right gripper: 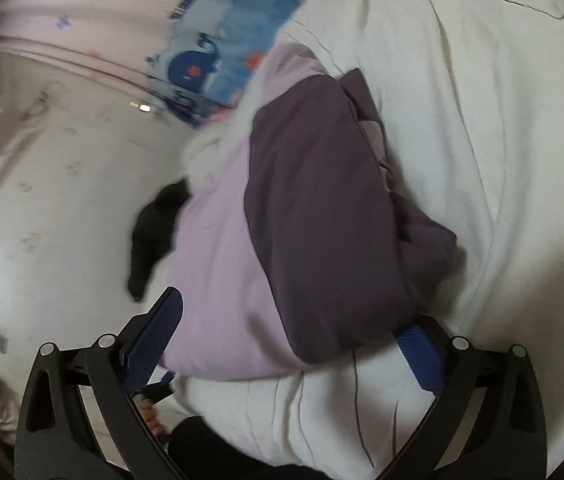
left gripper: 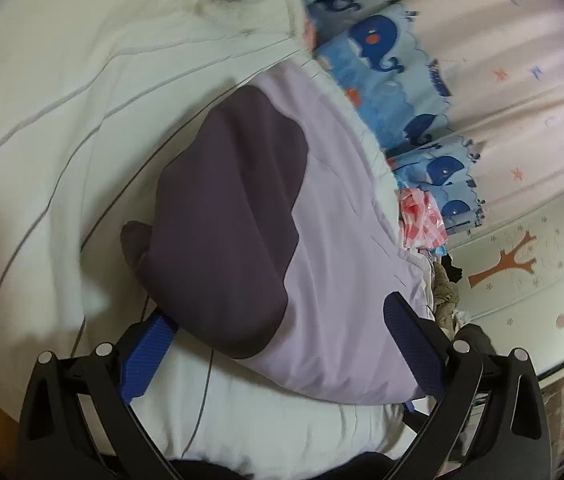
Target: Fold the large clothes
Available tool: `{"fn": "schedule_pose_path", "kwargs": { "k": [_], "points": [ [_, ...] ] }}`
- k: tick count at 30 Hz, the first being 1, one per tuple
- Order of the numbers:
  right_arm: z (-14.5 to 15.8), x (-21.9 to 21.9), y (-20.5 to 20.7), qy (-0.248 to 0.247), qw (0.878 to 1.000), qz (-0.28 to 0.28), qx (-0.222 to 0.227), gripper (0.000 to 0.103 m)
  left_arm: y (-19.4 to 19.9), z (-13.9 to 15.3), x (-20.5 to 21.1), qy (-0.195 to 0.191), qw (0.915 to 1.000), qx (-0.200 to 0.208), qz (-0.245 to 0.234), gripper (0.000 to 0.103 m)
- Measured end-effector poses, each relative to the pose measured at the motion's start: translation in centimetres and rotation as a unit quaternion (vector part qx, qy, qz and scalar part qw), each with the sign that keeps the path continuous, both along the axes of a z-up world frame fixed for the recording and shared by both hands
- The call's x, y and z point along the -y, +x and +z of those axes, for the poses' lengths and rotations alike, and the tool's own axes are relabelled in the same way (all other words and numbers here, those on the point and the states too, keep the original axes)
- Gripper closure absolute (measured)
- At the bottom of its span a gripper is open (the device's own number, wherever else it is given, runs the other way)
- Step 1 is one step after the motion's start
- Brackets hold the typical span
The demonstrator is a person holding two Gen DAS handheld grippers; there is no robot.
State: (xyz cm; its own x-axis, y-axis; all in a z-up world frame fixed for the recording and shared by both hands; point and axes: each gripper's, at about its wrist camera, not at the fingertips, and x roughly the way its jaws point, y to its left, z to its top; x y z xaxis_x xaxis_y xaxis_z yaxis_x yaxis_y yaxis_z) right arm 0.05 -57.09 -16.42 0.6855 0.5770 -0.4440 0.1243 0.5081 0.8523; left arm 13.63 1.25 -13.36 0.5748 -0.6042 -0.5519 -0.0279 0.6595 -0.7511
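- Two-tone garment, lilac body with dark purple panel, bunched in a thick soft bundle on the white striped bedding, close to the bed edge by the whale-print curtain.
- Seen from the right wrist view: same garment, dark part rumpled and rolled toward the bedding side, lilac part smoother toward the wall side; edges uneven, no crisp fold line visible.
- Left claw spread wide, blue pads either side of the near hem, nothing pinched; one pad partly tucked under the dark cloth.
- Right claw likewise spread, straddling the near end of the bundle, not pinching.
- Likely risks: grabbing only the top layer, so lower layers drag and the fold skews; thick padded cloth springing back open; bedding caught along with the hem because of the soft surface; bundle sliding off the bed edge if pushed curtain-ward.
- Pink checked cloth lying beyond, apart from the garment.
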Motion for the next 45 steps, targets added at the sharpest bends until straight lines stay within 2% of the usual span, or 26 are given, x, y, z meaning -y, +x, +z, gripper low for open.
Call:
{"fn": "schedule_pose_path", "kwargs": {
  "k": [1, 2, 4, 8, 10, 12, 15, 16, 17, 18, 19, 20, 21, 22, 23, 26, 29, 31, 33, 34, 36, 38, 40, 42, 45],
  "points": [
    [-0.6, -0.1, 0.4, -0.015, 1.000, 0.004, -0.018, 0.007, 0.5, -0.5, 0.2, 0.008, 0.9999, -0.012, -0.002, 0.007],
    [-0.9, -0.4, 0.8, -0.026, 0.999, 0.013, -0.022, 0.007, 1.3, -1.8, 0.5, 0.011, 0.9990, -0.044, -0.002, 0.007],
    [-0.5, -0.9, 1.6, -0.045, 0.999, 0.014, -0.026, 0.007, 2.4, -4.0, 0.5, -0.004, 0.9962, -0.087, -0.004, 0.007],
    [0.7, -0.8, 2.9, -0.029, 1.000, 0.004, 0.005, 0.006, 3.2, -2.8, 1.0, -0.012, 0.9975, -0.069, 0.011, 0.007],
    [-0.7, -1.3, 4.2, -0.063, 0.997, 0.011, -0.035, 0.006, 3.6, -2.3, 1.7, 0.000, 0.9977, -0.066, 0.016, 0.007],
    [-1.4, -1.2, 4.0, -0.069, 0.997, 0.007, -0.035, 0.006, 4.2, -3.2, 1.8, 0.019, 0.9963, -0.083, 0.012, 0.007],
    [-1.6, -0.2, 4.2, -0.020, 0.999, -0.029, -0.036, 0.006, 4.5, -4.1, 2.1, 0.039, 0.9953, -0.088, 0.011, 0.007],
    [-1.4, 0.2, 4.0, 0.002, 0.999, -0.040, -0.024, 0.008, 4.7, -4.0, 2.4, 0.045, 0.9948, -0.091, 0.012, 0.007],
    [-1.1, 0.3, 3.8, 0.002, 0.999, -0.042, -0.016, 0.014, 4.8, -3.9, 2.3, 0.049, 0.9944, -0.093, 0.012, 0.009],
    [-0.6, 0.2, 3.7, -0.006, 0.999, -0.040, -0.012, 0.024, 5.1, -3.7, 2.5, 0.052, 0.9939, -0.097, 0.010, 0.023],
    [-0.2, 0.1, 3.7, -0.012, 0.999, -0.035, -0.006, 0.027, 5.1, -3.5, 2.4, 0.052, 0.9938, -0.098, 0.006, 0.030],
    [0.6, 0.0, 3.4, -0.015, 0.999, -0.031, 0.006, 0.034, 4.9, -3.0, 2.2, 0.046, 0.9944, -0.095, 0.002, 0.044],
    [1.4, -0.1, 3.2, -0.020, 0.999, -0.029, 0.016, 0.048, 4.9, -2.4, 2.2, 0.043, 0.9951, -0.089, -0.003, 0.055],
    [2.1, -0.1, 2.9, -0.021, 0.999, -0.027, 0.024, 0.055, 4.7, -1.5, 2.1, 0.041, 0.9959, -0.080, -0.009, 0.058],
    [3.0, -0.1, 2.6, -0.022, 0.999, -0.021, 0.035, 0.057, 4.4, -0.9, 2.0, 0.038, 0.9965, -0.074, -0.012, 0.061],
    [5.4, -1.3, 1.6, -0.029, 0.998, 0.000, 0.059, 0.060, 3.6, 1.7, 1.9, 0.029, 0.9980, -0.047, -0.032, 0.064],
    [7.8, -2.4, -1.8, -0.026, 0.996, 0.014, 0.087, 0.061, 1.9, 4.8, 2.0, 0.022, 0.9982, -0.015, -0.054, 0.066],
    [8.5, -2.9, -3.8, -0.024, 0.995, 0.018, 0.099, 0.061, 0.2, 6.6, 1.8, 0.024, 0.9976, 0.004, -0.065, 0.066],
    [7.6, -2.9, -6.4, -0.017, 0.996, 0.015, 0.090, 0.061, -1.2, 6.6, 1.0, 0.029, 0.9975, 0.003, -0.065, 0.066],
    [6.2, -2.7, -7.3, -0.019, 0.997, 0.014, 0.069, 0.061, -1.6, 5.7, 0.7, 0.038, 0.9971, -0.008, -0.066, 0.065],
    [2.5, -2.0, -8.8, -0.027, 1.000, 0.008, 0.009, 0.059, -2.2, 2.7, -0.3, 0.050, 0.9958, -0.045, -0.062, 0.054],
    [-0.2, -0.9, -10.3, 0.010, 1.000, -0.003, -0.019, 0.052, -2.5, -0.3, -1.3, 0.034, 0.9945, -0.085, -0.051, 0.048],
    [0.6, -0.5, -11.9, -0.001, 1.000, -0.018, -0.004, 0.050, -3.0, -1.5, -2.0, 0.017, 0.9949, -0.091, -0.042, 0.039],
    [2.4, -0.3, -13.3, -0.032, 0.999, -0.035, 0.008, 0.048, -3.2, -1.4, -1.9, 0.028, 0.9957, -0.080, -0.038, 0.023],
    [5.6, -0.8, -14.9, -0.125, 0.990, -0.061, 0.011, 0.044, -2.6, -1.6, -1.3, 0.018, 0.9965, -0.072, -0.038, 0.015]
  ]
}}
